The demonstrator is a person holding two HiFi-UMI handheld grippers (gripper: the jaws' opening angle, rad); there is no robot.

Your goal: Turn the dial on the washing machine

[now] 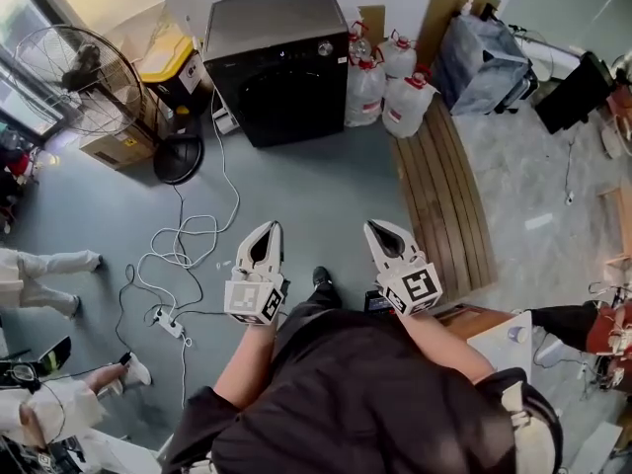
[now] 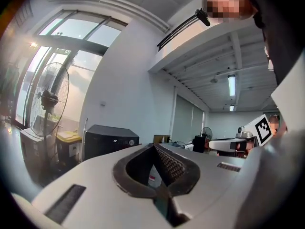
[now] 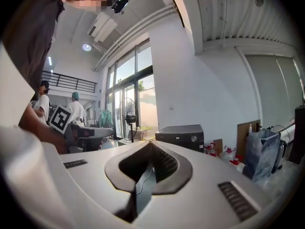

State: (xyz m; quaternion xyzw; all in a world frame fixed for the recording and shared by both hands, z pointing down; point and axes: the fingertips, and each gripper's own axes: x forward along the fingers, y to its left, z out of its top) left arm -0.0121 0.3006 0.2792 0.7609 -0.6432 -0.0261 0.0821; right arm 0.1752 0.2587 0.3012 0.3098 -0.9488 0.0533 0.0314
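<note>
The black washing machine (image 1: 281, 62) stands against the far wall, with its round silver dial (image 1: 325, 48) at the top right of the front panel. Both grippers are held level above the grey floor, well short of the machine. My left gripper (image 1: 269, 227) has its jaws together with nothing between them. My right gripper (image 1: 377, 227) is likewise shut and empty. In the left gripper view the washing machine (image 2: 107, 142) and its dial (image 2: 131, 142) lie beyond the left gripper (image 2: 154, 145). In the right gripper view the washing machine (image 3: 181, 136) and dial (image 3: 194, 138) sit past the right gripper (image 3: 149, 142).
A standing fan (image 1: 84, 82) and a yellow-lidded bin (image 1: 168, 62) stand left of the machine. White jugs (image 1: 390, 87) and a blue bag (image 1: 479, 62) are on its right. A wooden pallet (image 1: 444, 196) lies on the right. White cables and a power strip (image 1: 170, 322) trail across the floor at left.
</note>
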